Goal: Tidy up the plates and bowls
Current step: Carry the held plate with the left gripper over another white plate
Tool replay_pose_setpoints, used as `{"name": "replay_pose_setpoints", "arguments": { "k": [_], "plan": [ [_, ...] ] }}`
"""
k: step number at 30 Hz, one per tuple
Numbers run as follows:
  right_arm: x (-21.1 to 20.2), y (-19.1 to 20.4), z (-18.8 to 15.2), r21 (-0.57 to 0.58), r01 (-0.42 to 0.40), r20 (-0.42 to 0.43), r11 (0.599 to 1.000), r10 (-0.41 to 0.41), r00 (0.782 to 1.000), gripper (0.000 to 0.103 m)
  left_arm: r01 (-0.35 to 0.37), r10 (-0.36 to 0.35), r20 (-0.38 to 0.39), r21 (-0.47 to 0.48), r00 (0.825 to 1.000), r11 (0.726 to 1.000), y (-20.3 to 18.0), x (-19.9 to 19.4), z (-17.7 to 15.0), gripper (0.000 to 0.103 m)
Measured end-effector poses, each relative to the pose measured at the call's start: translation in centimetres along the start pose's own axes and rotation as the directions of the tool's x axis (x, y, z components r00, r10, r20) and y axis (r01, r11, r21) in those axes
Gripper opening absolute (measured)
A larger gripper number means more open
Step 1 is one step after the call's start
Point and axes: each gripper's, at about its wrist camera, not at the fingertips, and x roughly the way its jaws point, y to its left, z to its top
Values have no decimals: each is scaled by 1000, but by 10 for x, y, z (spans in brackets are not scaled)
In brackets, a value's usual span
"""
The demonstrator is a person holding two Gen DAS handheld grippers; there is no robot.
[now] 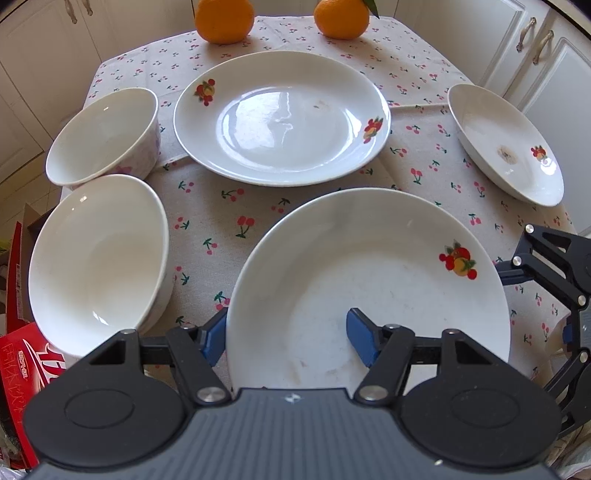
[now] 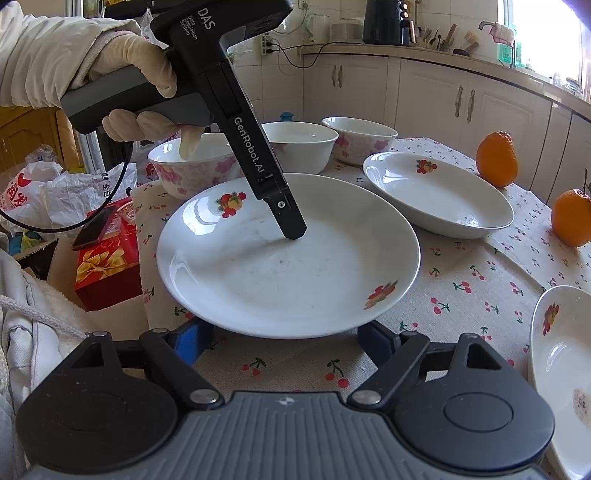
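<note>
A white plate with fruit decals (image 1: 369, 266) lies nearest on the cherry-print tablecloth; it also shows in the right wrist view (image 2: 288, 258). My left gripper (image 1: 286, 334) is open and straddles its near rim, one blue finger outside, one inside over the plate. My right gripper (image 2: 284, 341) is open at the plate's edge, its blue fingers partly under the rim. A second plate (image 1: 282, 118) lies behind, a third plate (image 1: 506, 142) at the right. Two white bowls (image 1: 99, 258) (image 1: 107, 134) stand at the left; the right wrist view shows three bowls (image 2: 192, 162).
Two oranges (image 1: 223, 18) (image 1: 341, 18) sit at the table's far edge. A red box (image 1: 22, 365) and bags lie beyond the table's left edge. White cabinets surround the table. The gloved hand (image 2: 136, 66) holds the left gripper's handle above the plate.
</note>
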Motion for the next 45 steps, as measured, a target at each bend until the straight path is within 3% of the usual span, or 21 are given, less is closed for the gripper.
{"name": "replay_pose_setpoints", "arguments": {
  "k": [13, 26, 35, 45],
  "plan": [
    [-8, -7, -8, 6, 1, 7, 1000, -1, 1000, 91, 144, -146, -17, -61, 989, 988, 8, -1, 7, 64],
    [-27, -14, -9, 18, 39, -2, 999, -39, 999, 91, 193, -193, 1, -33, 981, 981, -4, -6, 14, 61],
    [-30, -18, -17, 4, 66, -9, 998, -66, 998, 90, 221, -222, -25, -42, 975, 974, -4, 6, 18, 53],
    [-30, -19, -24, 12, 42, 5, 999, -42, 999, 90, 307, -309, -14, -100, 951, 947, 12, 15, 26, 48]
  ]
}}
